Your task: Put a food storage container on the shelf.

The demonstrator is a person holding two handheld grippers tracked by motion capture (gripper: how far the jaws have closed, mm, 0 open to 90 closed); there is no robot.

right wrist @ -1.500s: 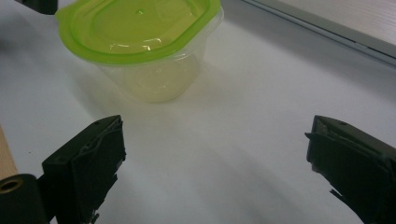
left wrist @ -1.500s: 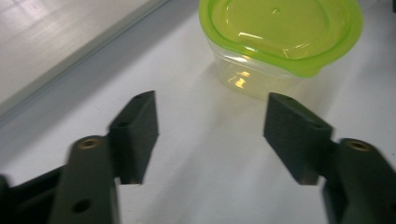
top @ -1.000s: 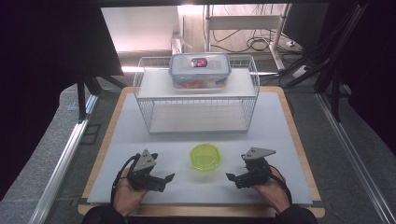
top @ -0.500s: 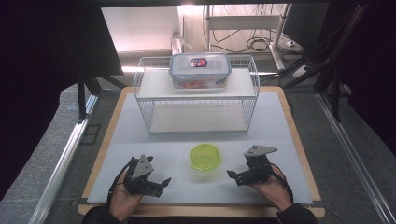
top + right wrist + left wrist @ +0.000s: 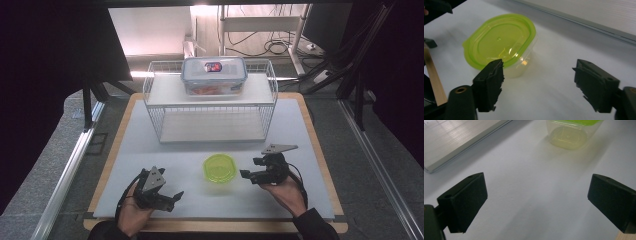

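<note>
1. Standing on the white mat [image 5: 300, 130] in the lower middle of the high view is the small container with a green lid [image 5: 219, 167], upright, lid on, resting between the two grippers.
2. The right gripper [image 5: 250, 175], lower right of centre in the high view, points left toward the container. Its jaw tips lie just beside the container's right edge, apart from it.
3. In the right gripper view, the right gripper's jaws stand apart at a moderate width and have just been closing. Nothing lies between them but bare mat. The container [image 5: 501, 47] sits in the upper left of that frame, beyond the left jaw, whose tip overlaps its near rim in the picture; contact cannot be confirmed.
4. The left gripper [image 5: 172, 197], lower left of the high view, is held in the person's left hand [image 5: 131, 215] and points right, well apart from the container.
5. In the left gripper view, the left gripper's jaws stand wide, one at each lower side of the frame, with bare mat between them. The container's clear base [image 5: 569, 135] appears at the top edge, right of centre, far ahead of the jaws.
6. The wire rack [image 5: 155, 112] stands in the upper middle of the high view, bearing a clear lidded box [image 5: 214, 75] on its top shelf.
</note>
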